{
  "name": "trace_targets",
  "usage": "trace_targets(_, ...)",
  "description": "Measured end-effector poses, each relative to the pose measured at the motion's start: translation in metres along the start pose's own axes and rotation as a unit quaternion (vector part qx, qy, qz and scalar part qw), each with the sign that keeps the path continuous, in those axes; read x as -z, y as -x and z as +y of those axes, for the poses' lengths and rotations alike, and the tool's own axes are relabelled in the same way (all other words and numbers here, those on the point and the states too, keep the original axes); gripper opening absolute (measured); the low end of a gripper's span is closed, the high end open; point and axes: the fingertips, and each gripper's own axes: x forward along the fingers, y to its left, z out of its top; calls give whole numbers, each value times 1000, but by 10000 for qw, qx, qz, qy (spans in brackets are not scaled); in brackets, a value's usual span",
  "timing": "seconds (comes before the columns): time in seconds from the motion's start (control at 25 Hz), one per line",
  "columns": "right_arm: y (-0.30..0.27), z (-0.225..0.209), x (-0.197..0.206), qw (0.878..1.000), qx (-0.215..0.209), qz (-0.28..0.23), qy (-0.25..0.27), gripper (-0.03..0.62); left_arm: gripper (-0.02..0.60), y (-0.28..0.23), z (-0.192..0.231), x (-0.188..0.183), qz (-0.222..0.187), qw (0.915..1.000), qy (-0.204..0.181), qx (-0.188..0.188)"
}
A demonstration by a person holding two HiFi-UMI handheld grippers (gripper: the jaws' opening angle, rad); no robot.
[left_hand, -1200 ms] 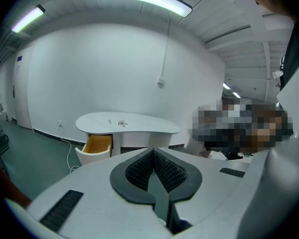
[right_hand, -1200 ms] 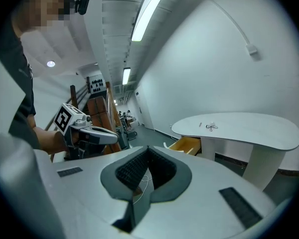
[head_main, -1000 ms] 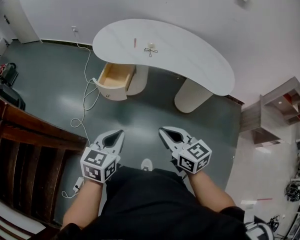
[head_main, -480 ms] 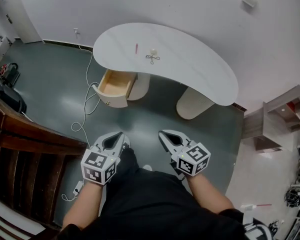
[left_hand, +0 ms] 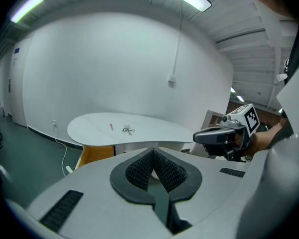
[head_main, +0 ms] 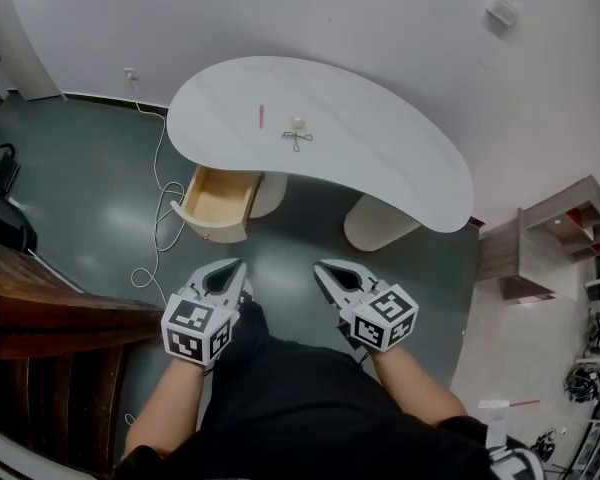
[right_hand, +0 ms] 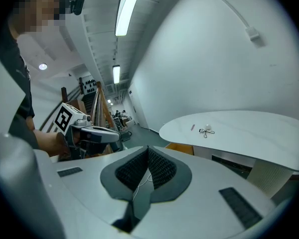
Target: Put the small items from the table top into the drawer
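L gripper (head_main: 239, 265) & R gripper (head_main: 321, 266) both pressed shut, empty. I see thin pink stick (head_main: 261, 116) on white curved table (head_main: 390, 148), well ahead of fingertips, lengthwise away from me; L nearer. Open wooden drawer (head_main: 218, 200) sits below it.

Right claw (right_hand: 148, 153) jaws together, nothing between — white table (right_hand: 254, 136) beyond, pink stick (right_hand: 193, 127) and small ball (right_hand: 208, 127) on top.

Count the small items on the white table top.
3: a thin pink stick on the left, a small white round object near the middle, and a dark scissors-like item right beside it. Anything tinier would not show.
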Motion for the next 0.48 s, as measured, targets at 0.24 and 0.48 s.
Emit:
trace_targets(0.24, -58, -30, -36, 9999, 113, 77, -16, 0, 15, -38, 62, -37, 47, 9999, -12, 122)
trace_targets(0.48, -114, -60, -68, 9994, 326, 74, 11, 0, 15, -73, 121, -66, 164, 9991, -214, 321)
